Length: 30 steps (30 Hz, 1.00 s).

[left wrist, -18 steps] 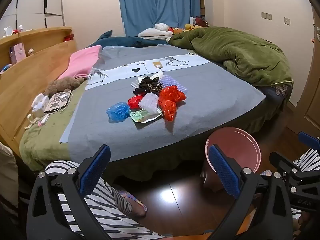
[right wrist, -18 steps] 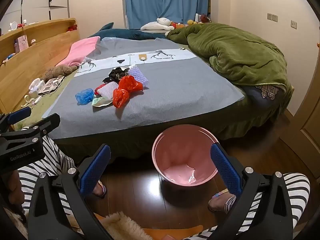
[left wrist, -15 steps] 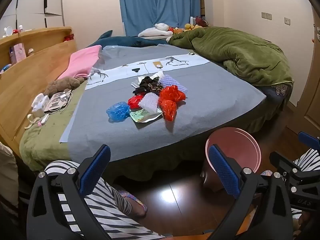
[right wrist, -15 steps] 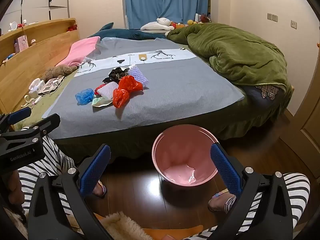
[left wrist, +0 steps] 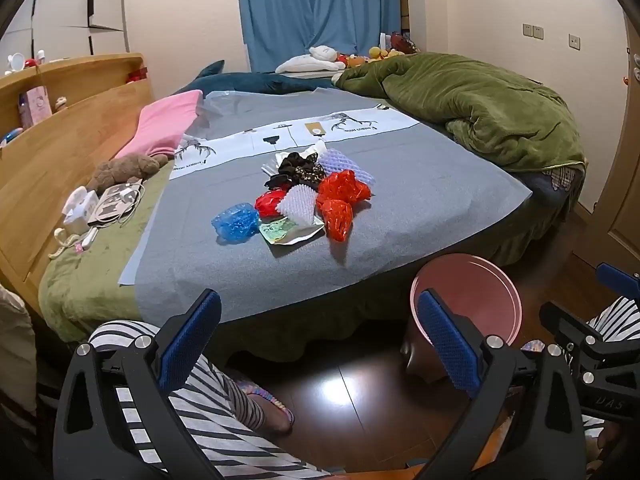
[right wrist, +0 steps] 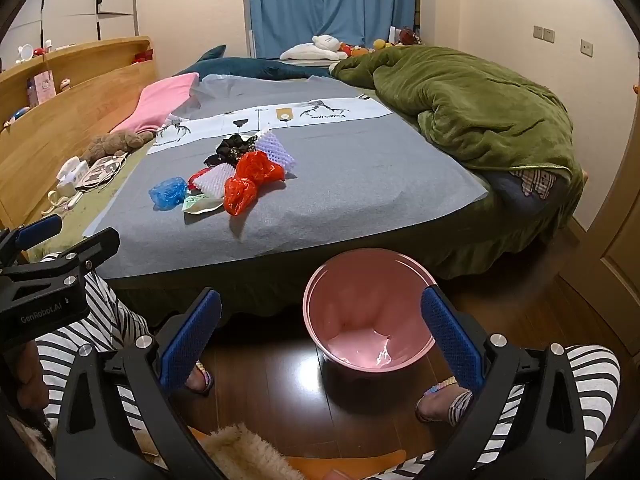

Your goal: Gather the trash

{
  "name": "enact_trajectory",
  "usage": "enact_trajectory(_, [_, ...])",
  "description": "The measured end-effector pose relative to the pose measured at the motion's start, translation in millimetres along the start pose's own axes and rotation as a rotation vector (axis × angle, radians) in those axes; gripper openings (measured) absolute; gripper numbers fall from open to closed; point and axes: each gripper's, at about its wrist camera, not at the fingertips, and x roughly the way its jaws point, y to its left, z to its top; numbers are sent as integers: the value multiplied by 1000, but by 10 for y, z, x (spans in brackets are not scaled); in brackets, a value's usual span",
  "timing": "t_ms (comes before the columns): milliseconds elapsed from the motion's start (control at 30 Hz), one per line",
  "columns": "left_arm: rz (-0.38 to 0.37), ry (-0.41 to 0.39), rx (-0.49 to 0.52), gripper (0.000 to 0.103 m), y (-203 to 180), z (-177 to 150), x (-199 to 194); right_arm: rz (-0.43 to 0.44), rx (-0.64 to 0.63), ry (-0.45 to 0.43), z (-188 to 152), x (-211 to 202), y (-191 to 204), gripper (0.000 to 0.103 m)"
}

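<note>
A pile of trash lies on the grey sheet point(left wrist: 420, 208) of the bed: a blue crumpled bag point(left wrist: 235, 222), red plastic bags point(left wrist: 340, 200), white foam nets point(left wrist: 299, 207), a black scrunched piece point(left wrist: 298, 168) and a flat wrapper point(left wrist: 290, 233). The pile also shows in the right wrist view point(right wrist: 240, 190). A pink bin point(right wrist: 370, 312) stands on the floor by the bed; it also shows in the left wrist view point(left wrist: 476, 292). My left gripper point(left wrist: 316, 340) is open and empty, well short of the bed. My right gripper point(right wrist: 318, 340) is open and empty above the bin.
A green duvet point(left wrist: 480, 108) is heaped on the bed's right side. A pink pillow point(left wrist: 164, 128), a brown plush point(left wrist: 120, 168) and chargers point(left wrist: 100, 208) lie by the wooden headboard point(left wrist: 60, 140). My striped legs and slippers are on the dark wood floor point(right wrist: 280, 392).
</note>
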Motion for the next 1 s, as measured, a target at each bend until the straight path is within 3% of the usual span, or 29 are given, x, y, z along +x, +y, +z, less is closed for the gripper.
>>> enact_trajectory(1000, [-10,8,7,96,-73,-21,41,0,2,3,0,5,-8,98])
